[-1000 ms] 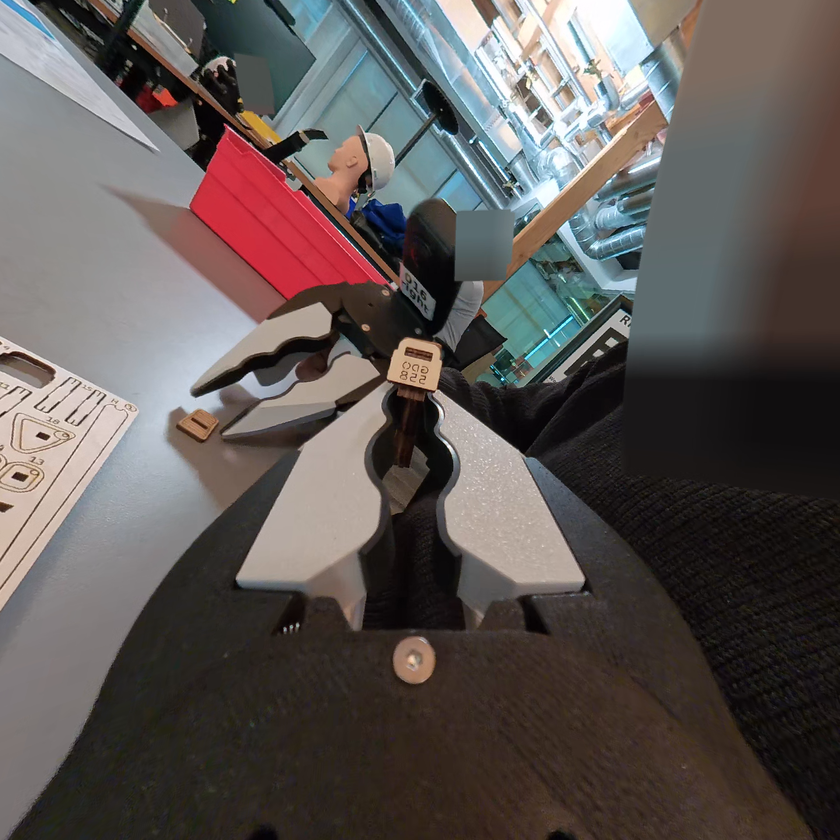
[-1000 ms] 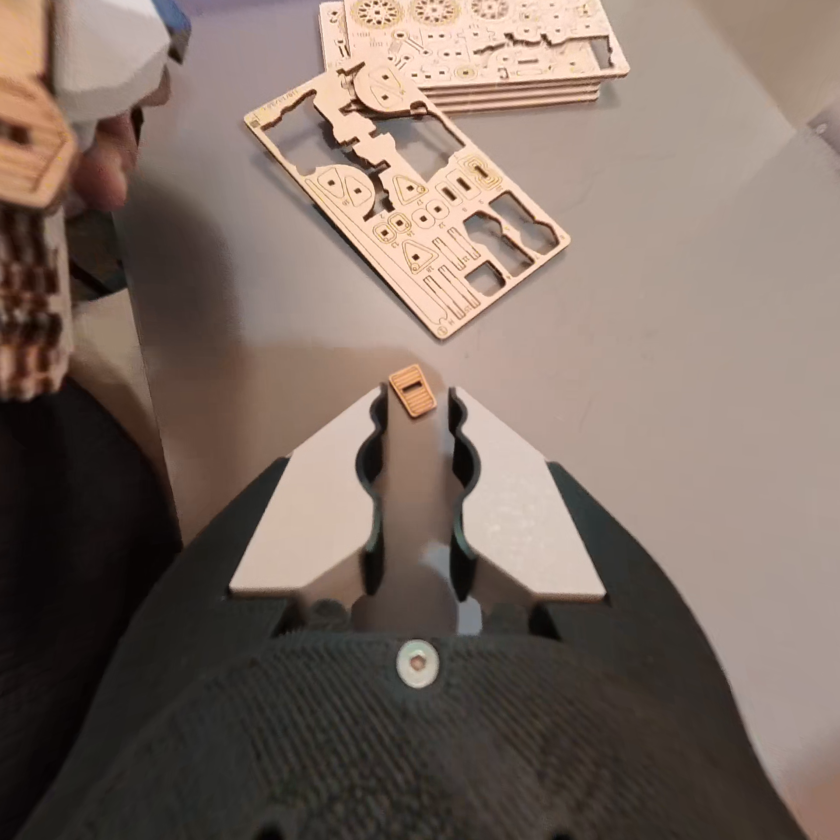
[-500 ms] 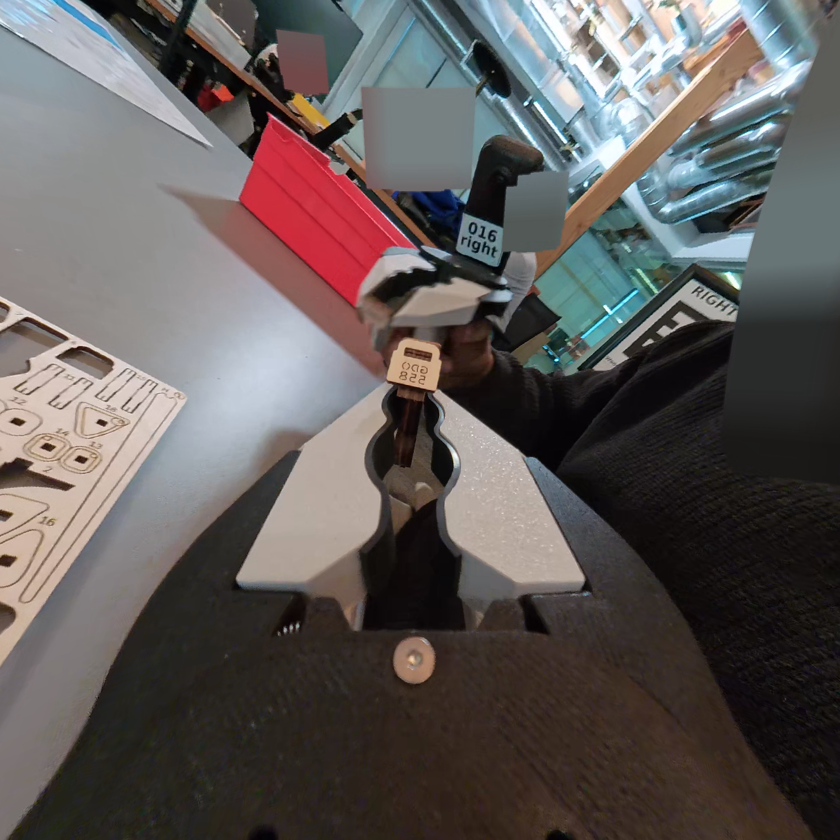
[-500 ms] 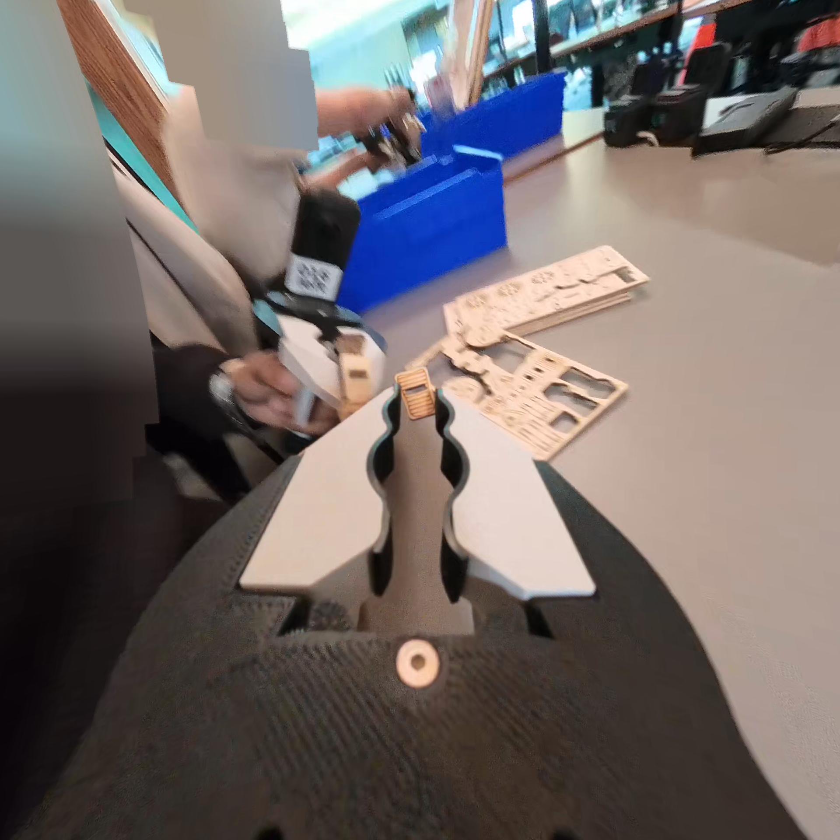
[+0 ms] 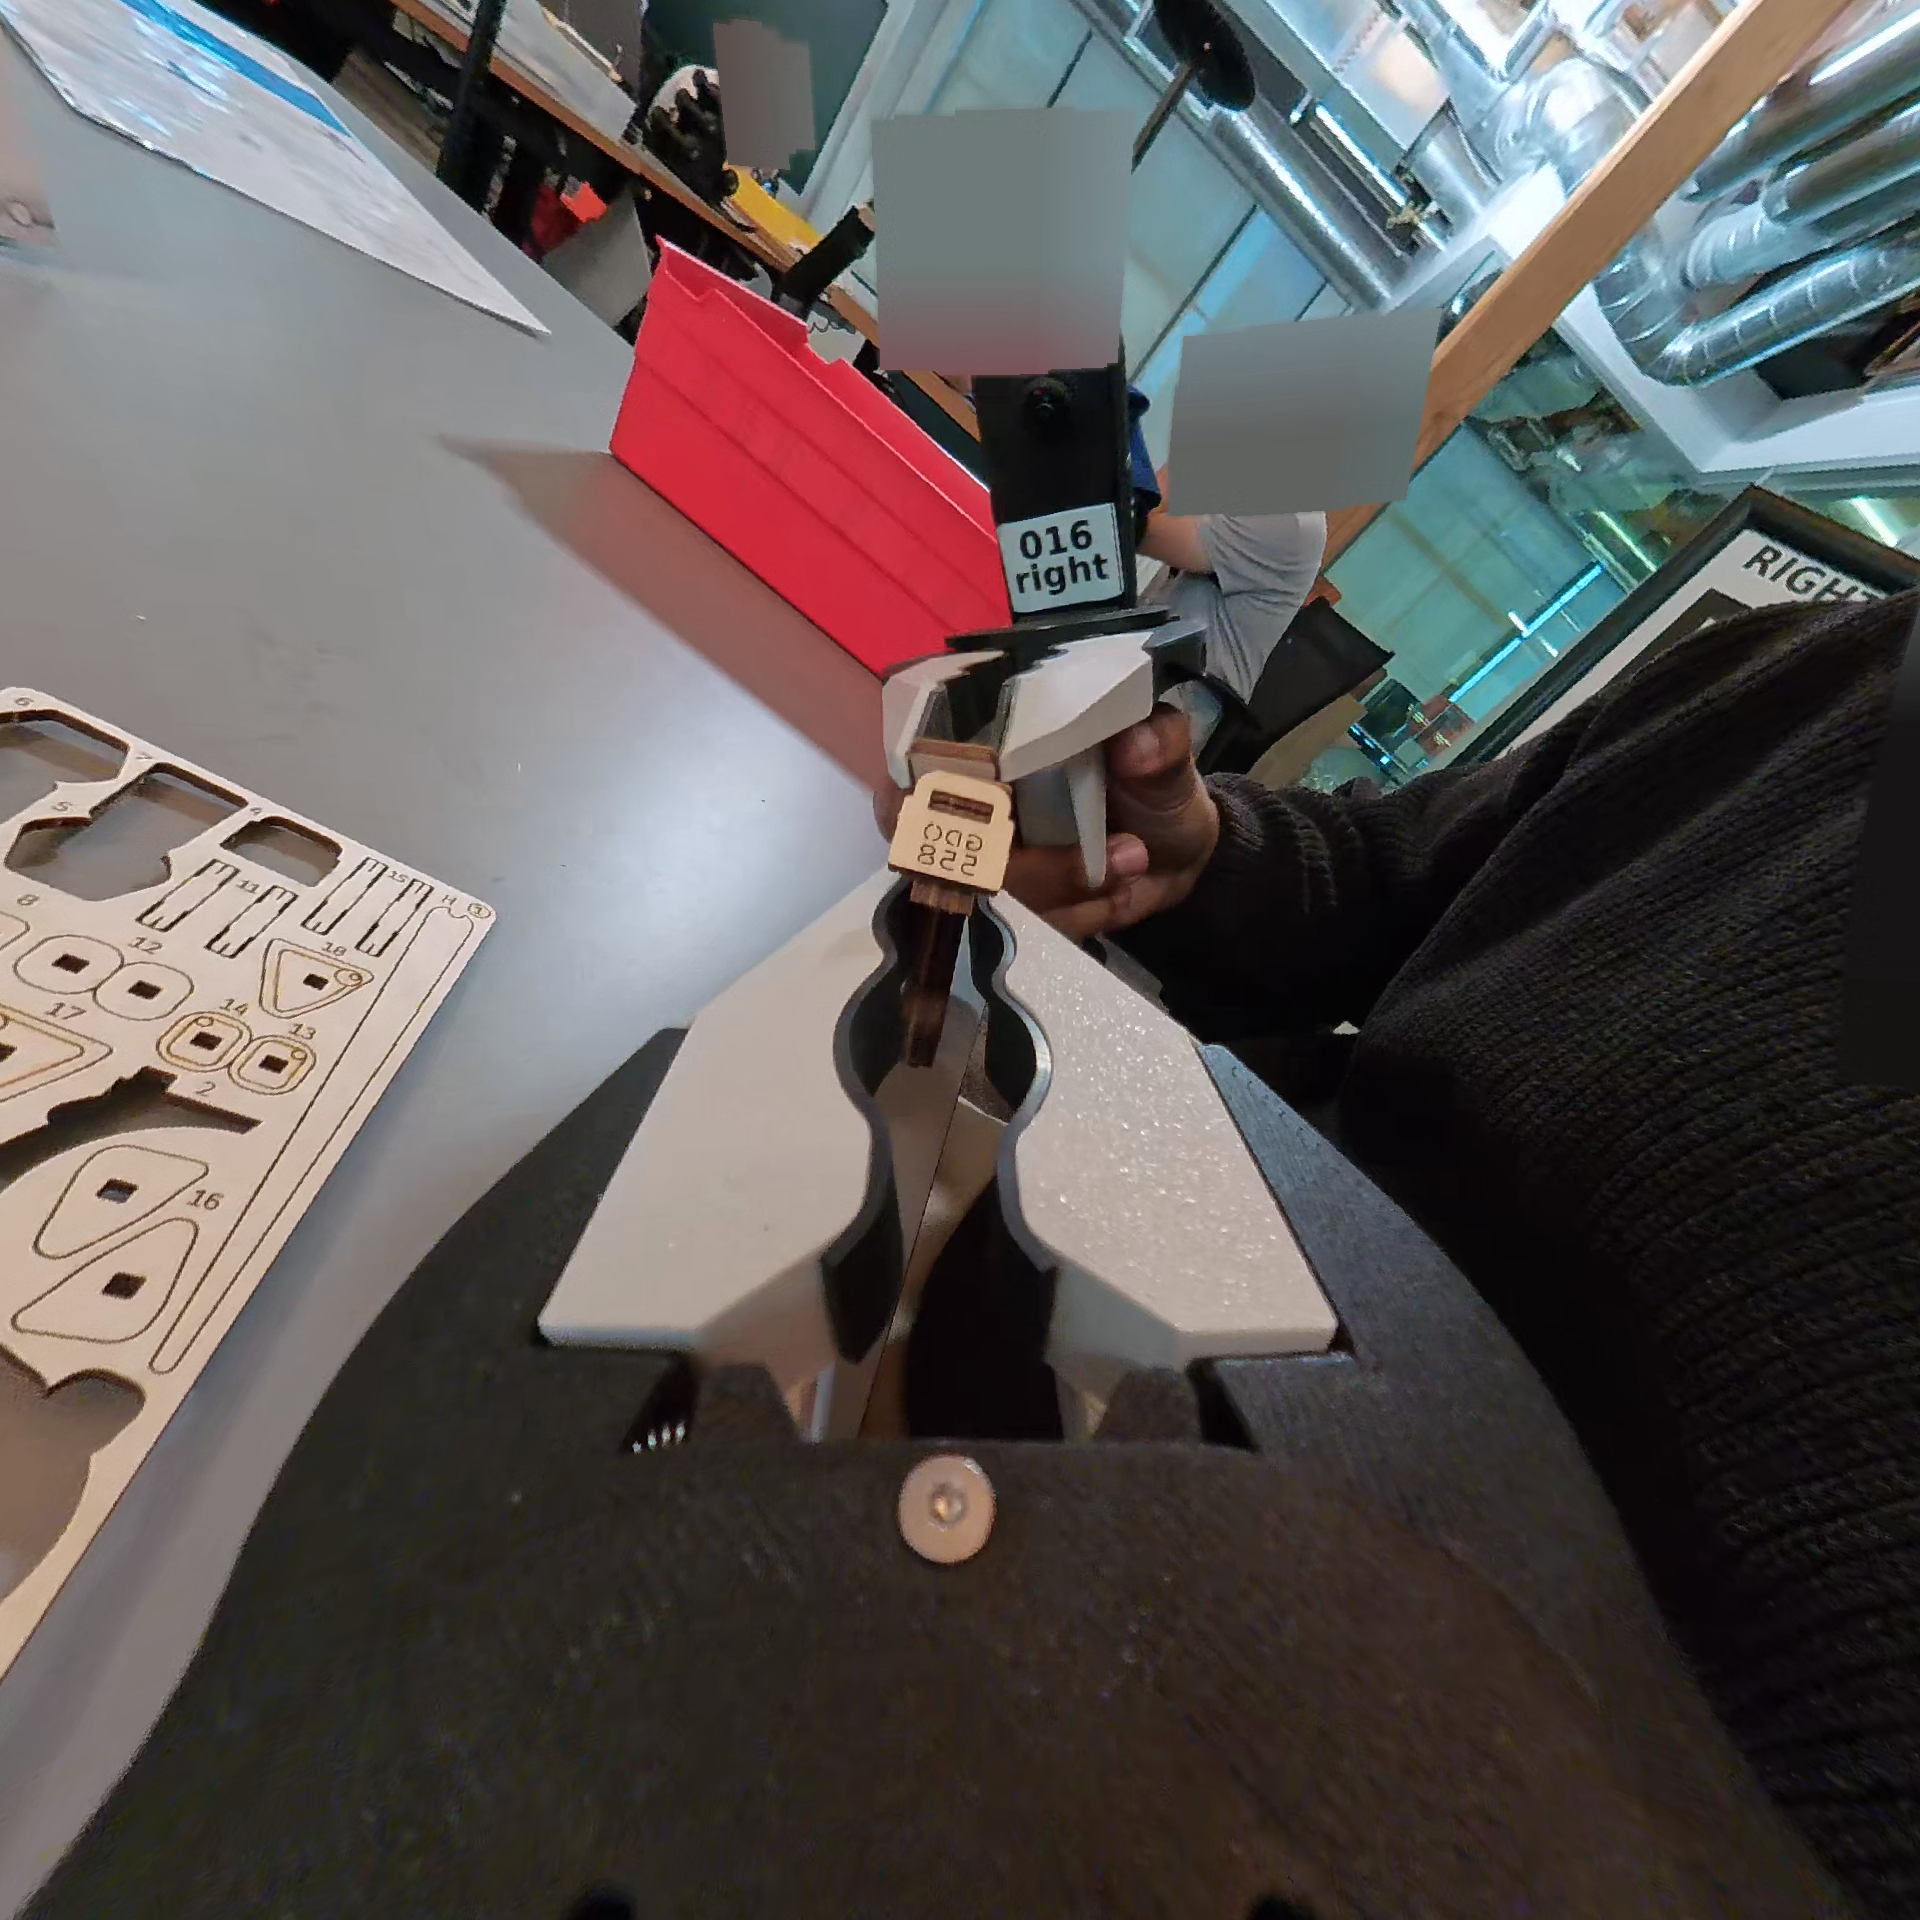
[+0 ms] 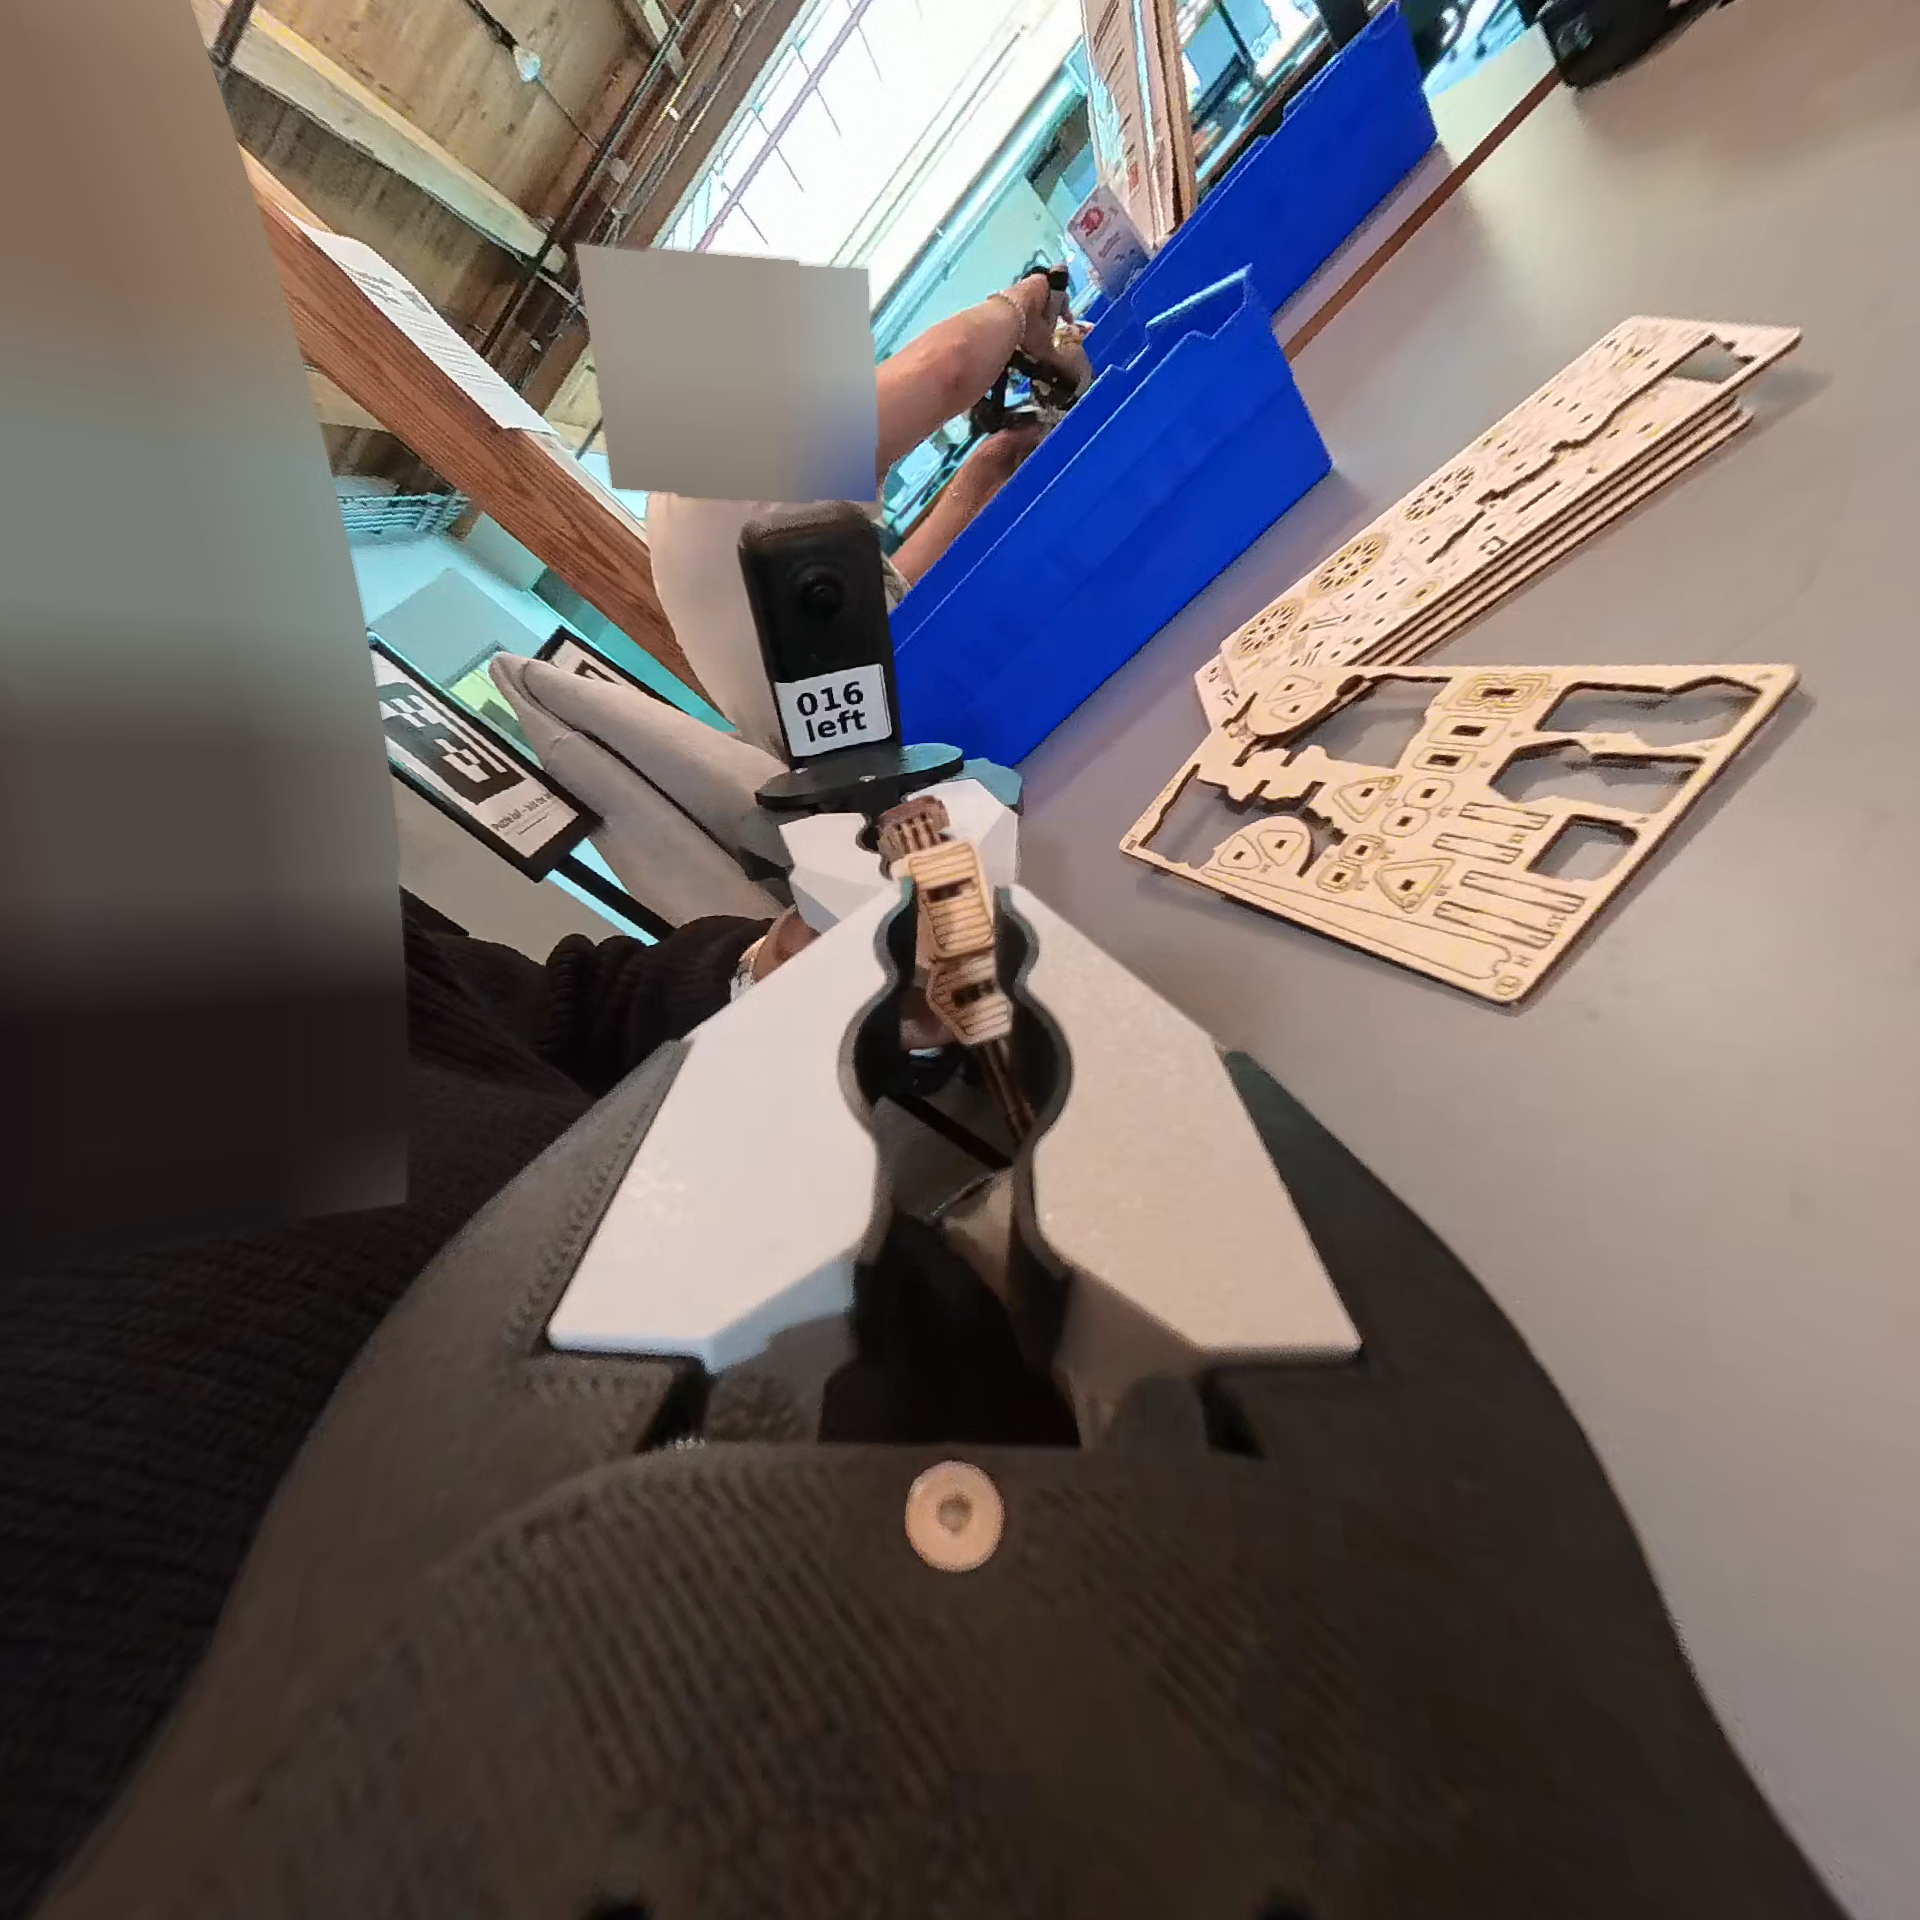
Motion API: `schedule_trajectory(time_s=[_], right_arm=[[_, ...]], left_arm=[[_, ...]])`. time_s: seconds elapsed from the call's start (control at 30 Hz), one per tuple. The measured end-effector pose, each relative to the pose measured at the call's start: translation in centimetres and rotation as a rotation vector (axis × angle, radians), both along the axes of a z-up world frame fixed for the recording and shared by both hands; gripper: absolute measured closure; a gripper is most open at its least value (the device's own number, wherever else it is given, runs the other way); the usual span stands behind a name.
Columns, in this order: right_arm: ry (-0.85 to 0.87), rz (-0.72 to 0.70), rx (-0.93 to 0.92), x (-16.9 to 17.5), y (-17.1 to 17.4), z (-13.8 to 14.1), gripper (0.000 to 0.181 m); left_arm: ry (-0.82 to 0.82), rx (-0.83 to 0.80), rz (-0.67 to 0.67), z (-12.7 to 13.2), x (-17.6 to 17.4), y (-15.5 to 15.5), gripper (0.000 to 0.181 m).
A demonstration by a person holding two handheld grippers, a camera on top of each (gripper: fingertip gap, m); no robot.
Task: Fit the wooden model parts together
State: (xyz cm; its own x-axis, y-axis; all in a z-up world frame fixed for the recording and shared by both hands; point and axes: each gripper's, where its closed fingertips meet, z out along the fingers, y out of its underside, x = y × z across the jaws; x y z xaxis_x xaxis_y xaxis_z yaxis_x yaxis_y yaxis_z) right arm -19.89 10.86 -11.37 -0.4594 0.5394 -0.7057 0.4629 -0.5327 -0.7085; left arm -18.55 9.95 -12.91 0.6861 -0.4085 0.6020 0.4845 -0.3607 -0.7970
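Note:
My left gripper (image 5: 940,904) is shut on a wooden model part (image 5: 951,842), a pale plate on a dark stem, held up off the table. My right gripper (image 5: 951,743) faces it from beyond, shut on a small slatted wooden piece (image 5: 948,755) that sits right at the plate's top edge. In the right wrist view my right gripper (image 6: 951,899) pinches the slatted piece (image 6: 951,909) at its fingertips. The left gripper (image 6: 909,831) is just behind it with its model part (image 6: 916,826). More slatted wood (image 6: 974,1000) shows between the right jaws; whose it is I cannot tell.
A punched-out wooden sheet (image 5: 208,1039) lies on the grey table (image 5: 312,520) at the left; it also shows in the right wrist view (image 6: 1455,821), with a stack of sheets (image 6: 1507,499) behind. A red bin (image 5: 790,457) and a blue bin (image 6: 1122,520) stand farther off. My dark sleeves are close by. Left and right tips are no more than a few centimetres apart.
My right gripper closed on the small slatted piece on the table, lifted it and swung round to face the left gripper. The two held parts have come together.

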Motion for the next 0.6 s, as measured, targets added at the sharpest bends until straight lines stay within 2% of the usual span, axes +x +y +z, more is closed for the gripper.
schedule_trajectory(time_s=[0.17,0.6], right_arm=[[0.007,0.031,-0.017,-0.10,-0.83,0.03,0.168],[0.064,0.044,0.138,0.40,-1.05,-0.06,0.168]], left_arm=[[0.001,-0.005,0.005,-0.01,-0.24,-0.21,0.175],[0.039,-0.017,-0.046,-0.38,0.52,-0.47,0.175]])
